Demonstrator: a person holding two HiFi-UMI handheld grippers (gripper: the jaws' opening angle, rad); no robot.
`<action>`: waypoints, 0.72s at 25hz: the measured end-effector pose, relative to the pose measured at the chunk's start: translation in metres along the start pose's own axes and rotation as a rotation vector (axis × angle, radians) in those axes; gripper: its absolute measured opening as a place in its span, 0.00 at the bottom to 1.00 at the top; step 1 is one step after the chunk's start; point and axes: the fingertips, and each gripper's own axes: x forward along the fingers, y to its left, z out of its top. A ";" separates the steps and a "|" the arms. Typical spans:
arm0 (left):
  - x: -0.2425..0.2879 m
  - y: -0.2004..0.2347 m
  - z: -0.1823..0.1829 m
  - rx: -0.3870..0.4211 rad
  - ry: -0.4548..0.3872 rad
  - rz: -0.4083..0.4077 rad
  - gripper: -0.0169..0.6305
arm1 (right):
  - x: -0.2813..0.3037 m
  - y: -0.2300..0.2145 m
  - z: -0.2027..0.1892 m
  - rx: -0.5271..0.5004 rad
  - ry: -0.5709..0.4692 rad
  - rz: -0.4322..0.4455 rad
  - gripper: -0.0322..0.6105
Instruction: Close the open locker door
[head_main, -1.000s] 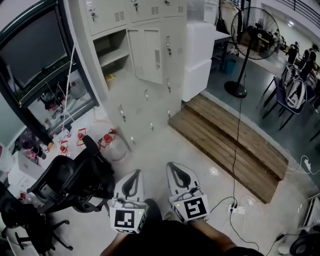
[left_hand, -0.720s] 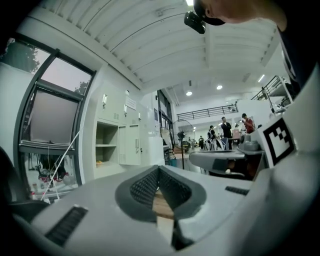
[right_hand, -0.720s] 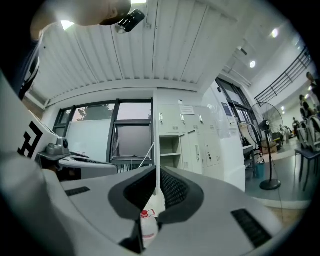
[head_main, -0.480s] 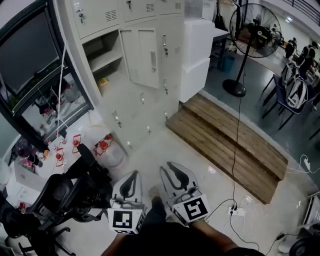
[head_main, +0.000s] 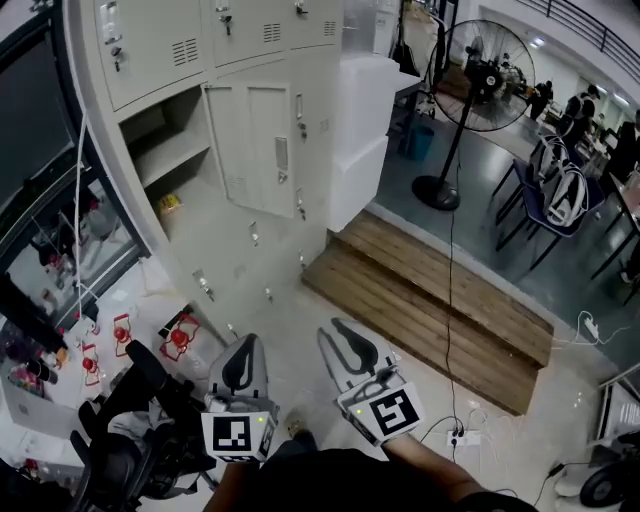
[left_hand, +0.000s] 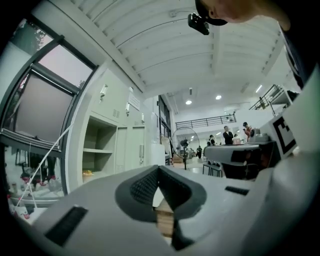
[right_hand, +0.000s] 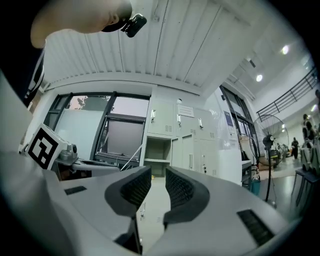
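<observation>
Two-handed approach, door (head_main: 250, 140) well ahead, nothing touched yet.
Left gripper (head_main: 243, 350) pinched shut, empty; right gripper (head_main: 338, 335) parted, just been opening, nothing between the jaws. Door upright, swung out from the locker (head_main: 150, 45), up-frame of both in the head view, with the open compartment (head_main: 165, 145) on its left. Roughly in line with the left gripper, so probably nearer that one — likely needs swinging back leftward over the compartment.
</observation>
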 end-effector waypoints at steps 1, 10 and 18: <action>0.010 0.008 0.002 -0.003 -0.009 -0.001 0.03 | 0.009 -0.006 0.002 -0.006 -0.004 -0.003 0.18; 0.058 0.059 0.008 -0.012 -0.015 0.030 0.03 | 0.089 -0.030 0.004 0.033 -0.030 0.039 0.18; 0.103 0.077 0.008 0.025 -0.010 -0.001 0.03 | 0.134 -0.053 -0.004 0.066 -0.061 0.030 0.18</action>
